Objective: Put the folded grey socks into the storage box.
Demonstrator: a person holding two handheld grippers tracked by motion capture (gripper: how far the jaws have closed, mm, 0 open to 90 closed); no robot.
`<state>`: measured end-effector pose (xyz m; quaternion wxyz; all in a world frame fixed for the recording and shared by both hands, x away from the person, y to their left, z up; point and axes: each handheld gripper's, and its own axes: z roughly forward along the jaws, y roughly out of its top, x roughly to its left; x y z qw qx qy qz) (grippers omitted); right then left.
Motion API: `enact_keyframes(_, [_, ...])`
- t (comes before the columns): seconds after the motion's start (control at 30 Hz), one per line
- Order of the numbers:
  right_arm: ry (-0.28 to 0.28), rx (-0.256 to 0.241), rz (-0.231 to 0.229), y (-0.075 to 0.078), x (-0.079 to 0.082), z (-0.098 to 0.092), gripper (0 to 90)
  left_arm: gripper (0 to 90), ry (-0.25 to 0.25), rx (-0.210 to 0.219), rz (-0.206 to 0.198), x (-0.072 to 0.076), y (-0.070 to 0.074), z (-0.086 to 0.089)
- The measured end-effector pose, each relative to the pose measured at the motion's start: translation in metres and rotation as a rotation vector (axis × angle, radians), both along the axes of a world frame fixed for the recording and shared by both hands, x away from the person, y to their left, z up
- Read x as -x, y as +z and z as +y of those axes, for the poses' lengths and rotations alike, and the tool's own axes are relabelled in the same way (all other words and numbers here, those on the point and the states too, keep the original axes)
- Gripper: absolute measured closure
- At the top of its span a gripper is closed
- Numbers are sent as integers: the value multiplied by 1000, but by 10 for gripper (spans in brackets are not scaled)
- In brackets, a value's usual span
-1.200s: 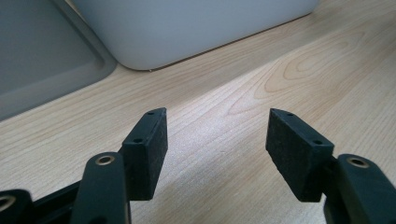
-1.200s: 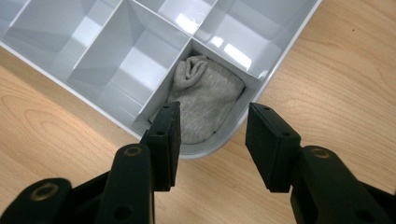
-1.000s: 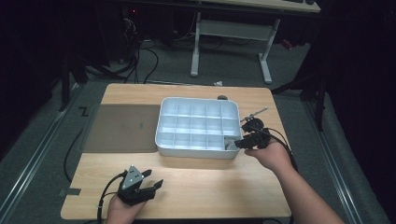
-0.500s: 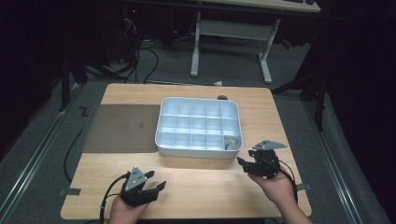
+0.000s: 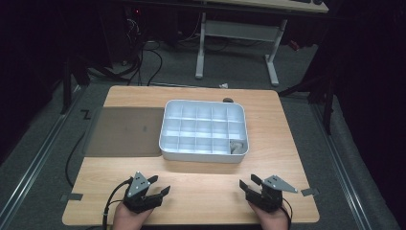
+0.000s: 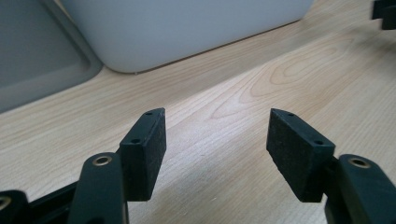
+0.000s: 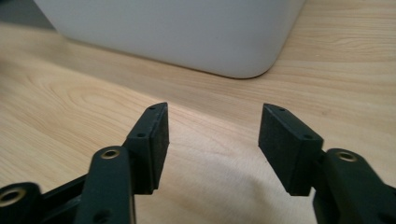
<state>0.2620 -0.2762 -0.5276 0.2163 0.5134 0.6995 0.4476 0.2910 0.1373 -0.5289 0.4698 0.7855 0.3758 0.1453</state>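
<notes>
Tongs [image 5: 160, 187] [image 5: 246, 185] both parted, empty, white compartment tray [image 5: 204, 154], small grey piece [image 5: 235, 146] inside

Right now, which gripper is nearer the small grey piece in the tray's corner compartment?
Right. The right gripper sits below the grey piece, almost in line with it. The left gripper is far off toward the table's other side, below the tray. Both are open.
</notes>
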Motion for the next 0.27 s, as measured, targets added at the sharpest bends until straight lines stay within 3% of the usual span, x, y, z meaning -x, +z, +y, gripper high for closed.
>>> enact_keyframes(0.03, [20,-11,9,0,2,1,435,383,2,3,1,0,-1,0])
enact_keyframes(0.07, [42,24,4,0,4,2,434,384,1,-3,3,1,-1,0])
enact_keyframes(0.27, [52,40,-25,6,3,4,419,384,-2,-11,-14,7,2,1])
